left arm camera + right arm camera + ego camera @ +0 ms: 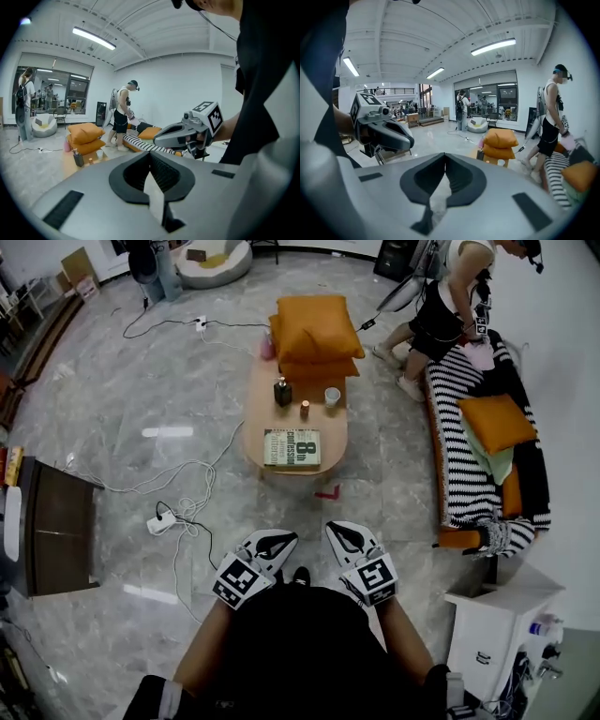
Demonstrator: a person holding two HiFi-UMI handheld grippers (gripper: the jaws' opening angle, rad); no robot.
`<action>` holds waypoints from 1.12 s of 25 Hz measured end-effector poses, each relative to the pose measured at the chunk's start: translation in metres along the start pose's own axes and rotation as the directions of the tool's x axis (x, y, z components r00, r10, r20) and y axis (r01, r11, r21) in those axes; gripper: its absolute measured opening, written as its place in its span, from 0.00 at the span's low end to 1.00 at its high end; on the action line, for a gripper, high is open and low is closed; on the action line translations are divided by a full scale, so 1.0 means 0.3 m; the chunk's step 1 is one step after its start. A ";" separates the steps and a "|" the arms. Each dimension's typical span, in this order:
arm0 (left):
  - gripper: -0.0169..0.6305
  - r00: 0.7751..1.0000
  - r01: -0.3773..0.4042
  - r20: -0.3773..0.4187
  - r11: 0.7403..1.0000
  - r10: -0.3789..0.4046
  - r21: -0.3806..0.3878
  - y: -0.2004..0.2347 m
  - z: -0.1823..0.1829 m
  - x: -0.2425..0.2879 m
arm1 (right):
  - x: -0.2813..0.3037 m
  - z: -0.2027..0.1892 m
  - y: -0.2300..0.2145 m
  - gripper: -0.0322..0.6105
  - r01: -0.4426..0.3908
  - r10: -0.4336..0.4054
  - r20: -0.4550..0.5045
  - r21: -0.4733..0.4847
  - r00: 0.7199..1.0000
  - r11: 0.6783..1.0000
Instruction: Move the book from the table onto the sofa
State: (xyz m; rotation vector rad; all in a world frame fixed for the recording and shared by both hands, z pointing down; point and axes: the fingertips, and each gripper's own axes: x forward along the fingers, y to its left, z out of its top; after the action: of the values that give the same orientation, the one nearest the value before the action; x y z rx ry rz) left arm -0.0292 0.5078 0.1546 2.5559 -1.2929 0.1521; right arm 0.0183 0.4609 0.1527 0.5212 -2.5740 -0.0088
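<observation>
Orange cushions [316,334] lie stacked beside a dark bottle [282,391], small can [305,410] and white cup [332,396].

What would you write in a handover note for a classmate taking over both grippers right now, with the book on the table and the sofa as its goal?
Left claw: shut, empty, held close to the body.
Right claw: shut, empty, beside the left one.
Book: lies flat at the near end of the table, untouched; a bottle and a cup stand behind it.
Sofa: to the right of the table; a person is at its far end.
Done: nothing yet.
Left: step closer, open a claw, grip the book, and probably set it on a free stretch of the sofa.
</observation>
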 end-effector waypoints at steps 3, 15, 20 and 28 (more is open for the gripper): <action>0.04 1.000 0.024 -0.015 1.000 -0.024 -0.019 0.059 -0.019 -0.005 | 0.047 0.023 -0.024 0.06 0.025 -0.025 -0.024 -0.026 0.999 0.999; 0.04 0.980 0.197 -0.046 0.979 -0.195 0.044 0.344 0.005 -0.004 | 0.221 0.026 -0.023 0.06 0.179 -0.177 -0.107 0.006 0.978 0.984; 0.04 0.969 0.243 -0.069 0.967 -0.238 0.077 0.445 0.004 -0.043 | 0.298 0.069 -0.041 0.06 0.227 -0.225 -0.114 0.006 0.968 0.974; 0.04 0.989 0.139 -0.054 0.989 -0.136 0.053 0.539 -0.021 -0.213 | 0.433 0.096 -0.064 0.06 0.195 -0.194 -0.142 -0.012 0.971 0.981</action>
State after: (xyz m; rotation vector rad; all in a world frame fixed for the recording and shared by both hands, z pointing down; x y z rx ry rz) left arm -0.1969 0.4678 0.1781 2.6602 -1.1050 0.2267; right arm -0.0922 0.3930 0.1884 0.7458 -2.3751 -0.0358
